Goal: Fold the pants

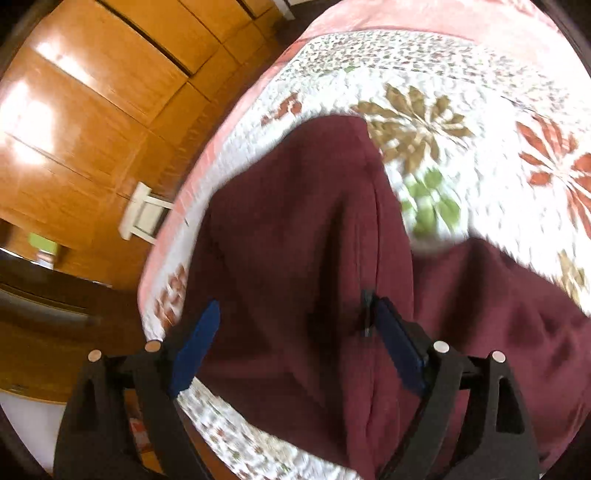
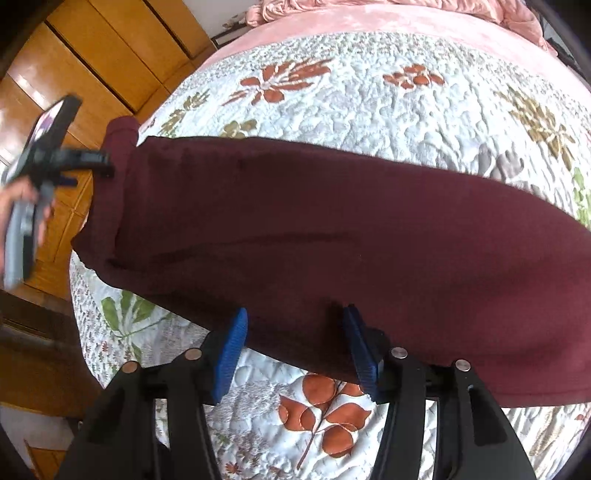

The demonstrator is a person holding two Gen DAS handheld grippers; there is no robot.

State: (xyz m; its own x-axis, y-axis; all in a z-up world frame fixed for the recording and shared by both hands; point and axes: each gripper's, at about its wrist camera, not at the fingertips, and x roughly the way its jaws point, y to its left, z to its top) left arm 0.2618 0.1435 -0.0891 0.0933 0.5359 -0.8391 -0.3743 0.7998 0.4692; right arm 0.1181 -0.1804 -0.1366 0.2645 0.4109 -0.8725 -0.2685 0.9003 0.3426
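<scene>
Dark maroon pants (image 2: pixel 314 240) lie stretched across a floral quilted bedspread (image 2: pixel 351 96). In the left wrist view the pants (image 1: pixel 295 240) fill the middle, bunched into folds. My left gripper (image 1: pixel 291 325) is open, its blue pads either side of the cloth at the pants' left end, and it also shows in the right wrist view (image 2: pixel 88 162) at that end. My right gripper (image 2: pixel 295 325) is open, its jaws straddling the near edge of the pants.
The bed's pink border (image 2: pixel 369 22) runs along the far side. Orange wooden wardrobe doors (image 1: pixel 92 110) stand left of the bed, with a white frame (image 1: pixel 142 214) near them. A dark wooden piece (image 2: pixel 33 350) sits at the lower left.
</scene>
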